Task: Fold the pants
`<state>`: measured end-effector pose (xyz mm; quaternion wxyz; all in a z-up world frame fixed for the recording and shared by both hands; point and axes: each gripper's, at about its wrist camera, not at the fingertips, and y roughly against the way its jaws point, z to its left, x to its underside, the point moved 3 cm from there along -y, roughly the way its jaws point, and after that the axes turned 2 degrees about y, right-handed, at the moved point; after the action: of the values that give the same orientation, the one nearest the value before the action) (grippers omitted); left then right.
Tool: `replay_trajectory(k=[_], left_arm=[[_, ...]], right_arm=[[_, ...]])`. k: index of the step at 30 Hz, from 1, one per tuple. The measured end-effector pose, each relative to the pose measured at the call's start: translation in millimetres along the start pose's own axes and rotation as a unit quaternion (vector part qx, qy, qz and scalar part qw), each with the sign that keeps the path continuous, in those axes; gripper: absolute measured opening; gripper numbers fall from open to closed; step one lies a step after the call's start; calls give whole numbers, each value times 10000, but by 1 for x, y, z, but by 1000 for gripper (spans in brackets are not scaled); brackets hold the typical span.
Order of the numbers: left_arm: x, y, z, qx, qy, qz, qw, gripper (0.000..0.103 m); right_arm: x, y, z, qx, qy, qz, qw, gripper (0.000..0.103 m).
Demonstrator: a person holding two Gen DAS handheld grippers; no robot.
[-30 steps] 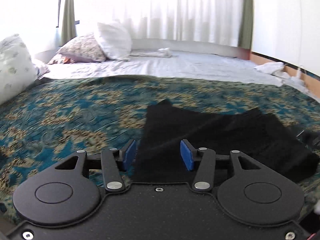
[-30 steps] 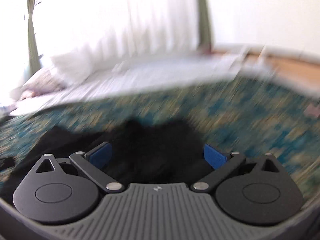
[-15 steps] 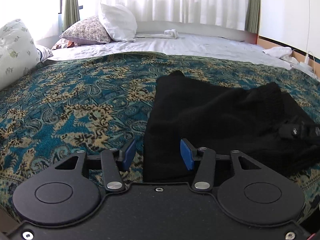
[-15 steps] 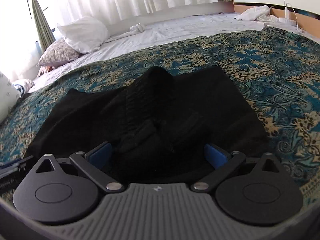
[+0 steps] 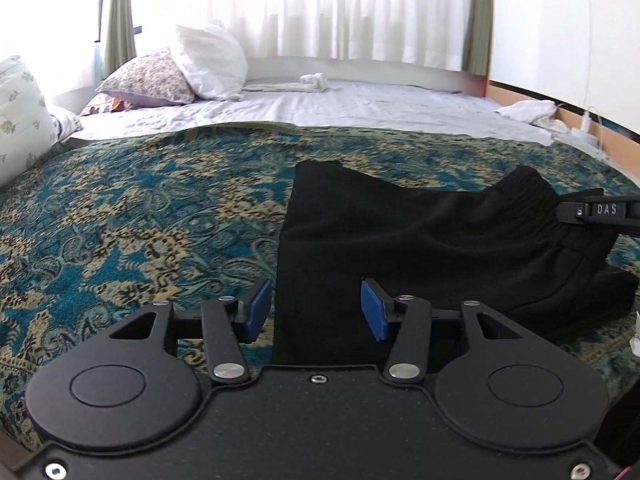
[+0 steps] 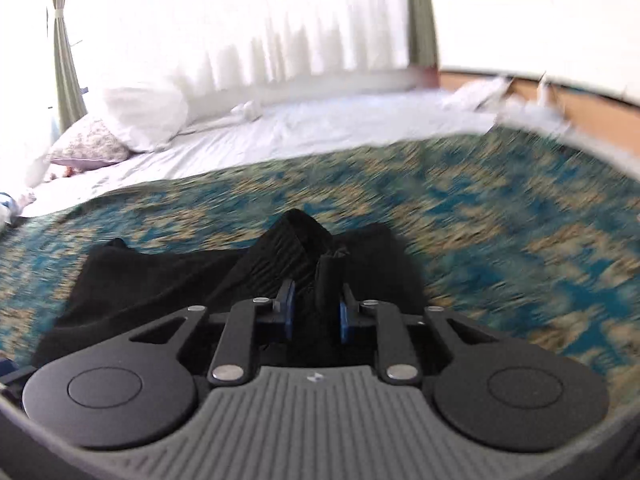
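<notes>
Black pants (image 5: 420, 236) lengthwise left-to-right, waistband rightward, pinched in right hand-held gripper (image 6: 315, 317); left hand-held gripper (image 5: 316, 310) agape.

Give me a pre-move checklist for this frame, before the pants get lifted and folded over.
1. Right tool closed on the bunched waistband of the pants: ok.
2. Left tool gripping: not ok, open, pads astride the left edge.
3. Pants lying flat: not ok, right end lifted and bunched.
4. Bedspread around the pants free of clutter: ok.
5. Grip depth on the waistband: cannot tell, right view blurred.
</notes>
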<state>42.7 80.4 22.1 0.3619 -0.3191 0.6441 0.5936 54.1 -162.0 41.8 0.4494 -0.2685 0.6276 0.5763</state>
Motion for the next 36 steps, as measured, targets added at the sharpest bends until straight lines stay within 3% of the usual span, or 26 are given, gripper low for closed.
replay_trajectory(k=[6,13,16,17,18,24,31,36], left_arm=[[9,-6,-13,26,-157,168,9997,48],[2,-5,-21,34,-245,86,9997,48],[-15,-8,-23,143,-287,3,9995,41],[-21,-11,-24,235,-281,-20,9993,31],[-29,-16,-26,340,-290,-27,9990,24],[-64,-73,-48,452,-417,194,9979,21],[-76,-144,-44,-66,-242,551,9982,21],[-68,-156,-42,-140,-335,513,9980,21]], right_arm=[[26,-7,-38,544,-141,173,9983,28],[32,-5,-45,516,-107,-17,9986,31],[34,0,-40,689,92,-217,9973,31],[35,-1,-39,732,222,-214,9968,32],[36,-3,-39,737,267,-192,9967,34],[36,-11,-51,618,-74,-25,9981,43],[40,-14,-54,526,-112,-20,9986,50],[41,-14,-58,449,-193,-13,9988,54]])
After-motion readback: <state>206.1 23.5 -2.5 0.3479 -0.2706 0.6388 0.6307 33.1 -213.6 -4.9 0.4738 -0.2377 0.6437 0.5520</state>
